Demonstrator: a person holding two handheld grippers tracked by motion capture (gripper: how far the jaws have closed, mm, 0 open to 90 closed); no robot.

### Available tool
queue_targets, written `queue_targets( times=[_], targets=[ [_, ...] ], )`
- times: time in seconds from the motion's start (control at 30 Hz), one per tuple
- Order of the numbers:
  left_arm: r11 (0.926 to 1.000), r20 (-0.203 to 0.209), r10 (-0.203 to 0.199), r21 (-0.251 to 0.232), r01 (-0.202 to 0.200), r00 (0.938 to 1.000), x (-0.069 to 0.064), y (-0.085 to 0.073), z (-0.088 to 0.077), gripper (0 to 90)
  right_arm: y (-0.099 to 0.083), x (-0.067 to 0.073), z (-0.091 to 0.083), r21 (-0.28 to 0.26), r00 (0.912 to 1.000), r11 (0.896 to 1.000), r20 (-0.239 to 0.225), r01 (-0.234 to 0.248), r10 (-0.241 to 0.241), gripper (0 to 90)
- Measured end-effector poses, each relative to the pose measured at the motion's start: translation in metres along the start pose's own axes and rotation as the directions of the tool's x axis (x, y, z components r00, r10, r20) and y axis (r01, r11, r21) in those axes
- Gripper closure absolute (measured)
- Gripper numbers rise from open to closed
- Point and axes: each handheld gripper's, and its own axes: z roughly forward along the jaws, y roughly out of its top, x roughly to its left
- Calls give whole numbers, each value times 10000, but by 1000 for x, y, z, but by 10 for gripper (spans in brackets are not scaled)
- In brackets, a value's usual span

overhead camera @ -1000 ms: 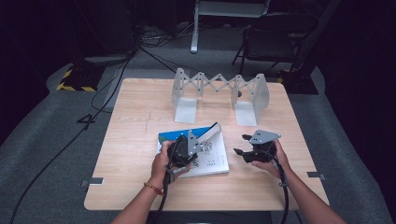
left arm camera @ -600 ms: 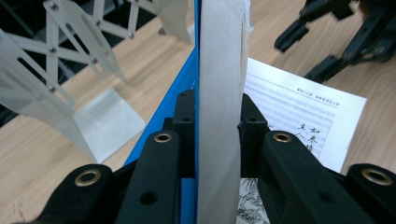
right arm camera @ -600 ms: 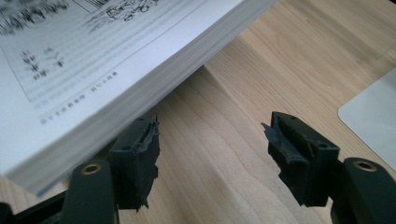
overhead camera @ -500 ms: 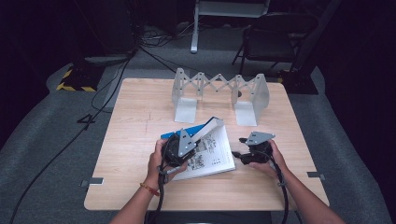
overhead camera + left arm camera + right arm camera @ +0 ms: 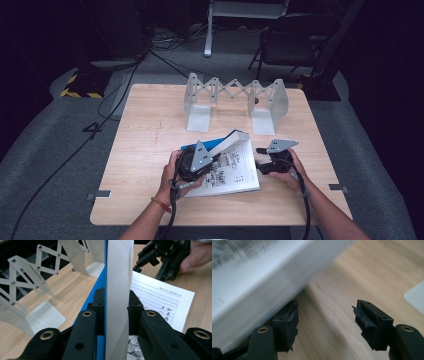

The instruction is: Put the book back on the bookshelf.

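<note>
Book [image 5: 227, 167]: near-centre of the table [image 5: 150, 125], blue cover lifted, spine running left-right.
Print: Chinese characters, unreadable.
Left gripper [image 5: 117, 307]: clamped on cover pages.
Right gripper [image 5: 325, 315]: jaws apart, just been closing, at the book's right edge.

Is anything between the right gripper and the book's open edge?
Nothing visible. The right gripper sits open at the book's right edge, bare table between its jaws. The left gripper is shut on the lifted cover and pages.
</note>
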Motion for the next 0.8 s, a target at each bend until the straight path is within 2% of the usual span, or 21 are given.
queue_targets(
  times=[0.07, 0.17, 0.2, 0.3, 0.37, 0.4, 0.43, 0.5, 0.67, 0.8],
  targets=[
    [9997, 147, -202, -137, 204, 9997, 1, -2, 1, 748, 4, 1, -8, -523, 9999, 9986, -37, 93, -95, 403],
    [9988, 372, -423, -239, 432, 9984, 3, -3, 0, 747, 6, 2, -18, -1206, 9997, 9927, -225, -40, 13, 442],
    [9985, 604, -511, -176, 523, 9969, 4, -3, 0, 744, 10, 5, -23, -1393, 9998, 9901, -110, 150, -167, 447],
    [9976, 1234, -642, 331, 605, 9903, 3, -4, 4, 739, 15, 9, -27, -1502, 9994, 9882, -146, 289, -314, 464],
    [9964, 1354, -664, 610, 586, 9886, 2, -3, 4, 735, 17, 12, -28, -1579, 9994, 9870, -140, 291, -318, 464],
    [9931, 1430, -696, 1038, 550, 9873, 1, 0, 4, 732, 17, 13, -28, -1593, 9995, 9869, -136, 256, -281, 464],
    [9931, 1430, -696, 1038, 550, 9873, 1, 0, 4, 734, 17, 13, -28, -1627, 9997, 9865, -121, 197, -220, 465],
    [9886, 1514, -569, 1468, 345, 9868, -2, 2, 3, 732, 19, 14, -28, -1750, 9997, 9845, -210, 89, -128, 465],
    [9876, 1683, -567, 1540, 306, 9841, -5, -2, 3, 729, 24, 17, -30, -1891, 9998, 9819, -146, 93, -122, 471],
    [9886, 1790, -722, 1435, 466, 9812, -8, -8, 3, 722, 27, 20, -31, -1862, 9996, 9824, -209, 128, -170, 472]
  ],
)
